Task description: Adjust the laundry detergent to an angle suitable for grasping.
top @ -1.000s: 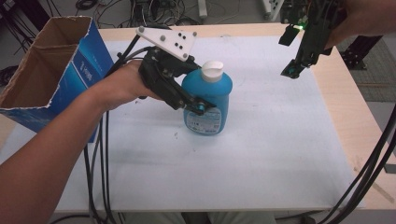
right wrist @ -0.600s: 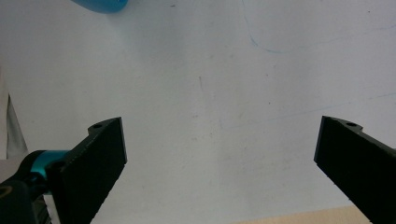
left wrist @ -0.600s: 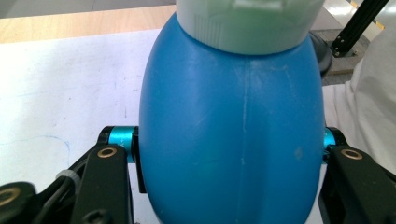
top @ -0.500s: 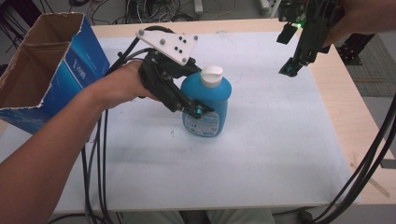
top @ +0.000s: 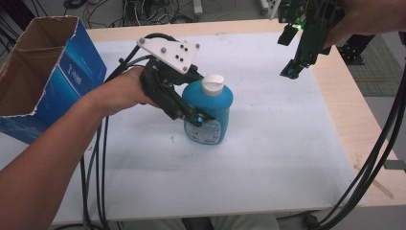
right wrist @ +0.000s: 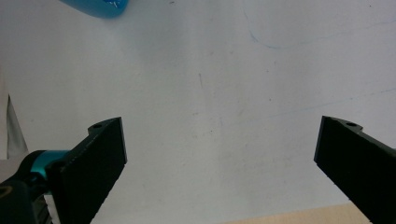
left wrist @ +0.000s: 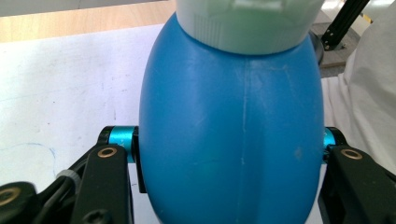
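Near worktop centre, the left hand-held gripper clamps the smooth blue bottle; it could slip. At two o'clock, the right hand-held gripper hangs open, empty.

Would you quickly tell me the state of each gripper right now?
Left gripper: closed on the blue bottle, standing on the table.
Right gripper: open, holding nothing, above the table.

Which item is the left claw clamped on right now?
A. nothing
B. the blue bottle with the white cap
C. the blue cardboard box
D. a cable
B: the left claw has one jaw on each side of the blue bottle, pressing against its body below the white cap.
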Demonstrator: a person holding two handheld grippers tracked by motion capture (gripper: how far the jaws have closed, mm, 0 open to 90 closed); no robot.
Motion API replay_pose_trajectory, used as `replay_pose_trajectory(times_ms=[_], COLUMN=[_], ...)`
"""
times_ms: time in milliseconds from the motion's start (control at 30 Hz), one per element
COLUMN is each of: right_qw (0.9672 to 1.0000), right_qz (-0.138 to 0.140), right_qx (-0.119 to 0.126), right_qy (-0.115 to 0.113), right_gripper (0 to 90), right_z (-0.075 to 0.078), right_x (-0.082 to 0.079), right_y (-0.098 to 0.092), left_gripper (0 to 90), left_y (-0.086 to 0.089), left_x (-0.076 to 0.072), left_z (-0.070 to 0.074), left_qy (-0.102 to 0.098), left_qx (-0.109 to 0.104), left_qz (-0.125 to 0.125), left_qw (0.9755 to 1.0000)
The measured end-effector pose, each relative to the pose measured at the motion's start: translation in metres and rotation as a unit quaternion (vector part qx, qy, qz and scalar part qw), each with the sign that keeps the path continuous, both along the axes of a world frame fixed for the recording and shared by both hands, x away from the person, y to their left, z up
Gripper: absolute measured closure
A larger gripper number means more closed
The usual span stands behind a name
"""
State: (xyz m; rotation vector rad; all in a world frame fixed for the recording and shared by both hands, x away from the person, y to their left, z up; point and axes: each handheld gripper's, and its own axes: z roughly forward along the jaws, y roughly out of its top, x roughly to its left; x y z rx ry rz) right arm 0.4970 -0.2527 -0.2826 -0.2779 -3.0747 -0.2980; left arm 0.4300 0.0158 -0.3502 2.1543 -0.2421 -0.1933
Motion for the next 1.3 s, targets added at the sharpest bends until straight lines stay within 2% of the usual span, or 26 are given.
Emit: replay_pose_trajectory(times_ms=[100,167,400,567,733,800,933,967,1100,1133,1167,1233,1300], right_qw=[1.0000,1.0000,1.0000,1.0000,1.0000,1.0000,1.0000,1.0000,1.0000,1.0000,1.0000,1.0000,1.0000], right_qz=[0.000,-0.002,-0.004,0.001,-0.004,-0.003,0.000,0.000,-0.003,-0.003,-0.002,-0.003,0.001], right_qx=[0.000,-0.001,-0.001,0.000,-0.001,0.000,0.000,-0.001,0.001,0.000,0.002,0.000,0.001], right_qy=[-0.001,-0.001,0.001,-0.001,0.003,0.003,0.001,0.001,0.002,0.001,0.000,0.001,-0.002], right_gripper=[1.7,1.7,1.7,1.6,1.7,1.7,1.6,1.7,1.7,1.7,1.7,1.7,1.7], right_z=[0.000,0.000,0.000,-0.002,-0.003,-0.004,-0.003,-0.003,-0.003,-0.003,-0.003,-0.002,-0.002], right_x=[0.000,0.000,0.000,0.001,0.000,0.000,0.000,0.000,-0.001,-0.001,-0.001,-0.002,-0.002], right_y=[-0.001,-0.002,-0.002,-0.002,-0.002,-0.002,-0.002,-0.002,-0.002,-0.002,-0.002,-0.002,-0.002], left_gripper=[43.6,43.6,43.2,42.8,41.1,40.1,36.9,36.3,33.1,29.5,29.0,27.8,27.7], left_y=[-0.002,-0.003,-0.002,0.003,0.002,0.003,0.003,0.004,0.004,0.005,0.008,0.010,0.012], left_x=[0.000,0.000,0.002,0.003,0.003,0.003,0.002,0.002,0.002,0.002,0.003,0.003,0.003], left_z=[-0.002,-0.004,-0.006,-0.008,-0.008,-0.009,-0.008,-0.006,-0.005,-0.005,-0.004,-0.001,0.001], left_qy=[0.004,-0.001,-0.008,0.006,0.014,0.026,0.033,0.043,0.048,0.051,0.055,0.053,0.050], left_qx=[0.001,0.006,0.000,-0.004,0.001,0.007,0.009,0.006,0.008,0.013,0.007,0.001,0.004], left_qz=[-0.006,-0.012,-0.027,-0.016,-0.011,-0.004,0.002,0.009,0.015,0.022,0.032,0.034,0.035], left_qw=[1.0000,0.9999,0.9996,0.9998,0.9998,0.9996,0.9994,0.9990,0.9987,0.9984,0.9979,0.9980,0.9981])
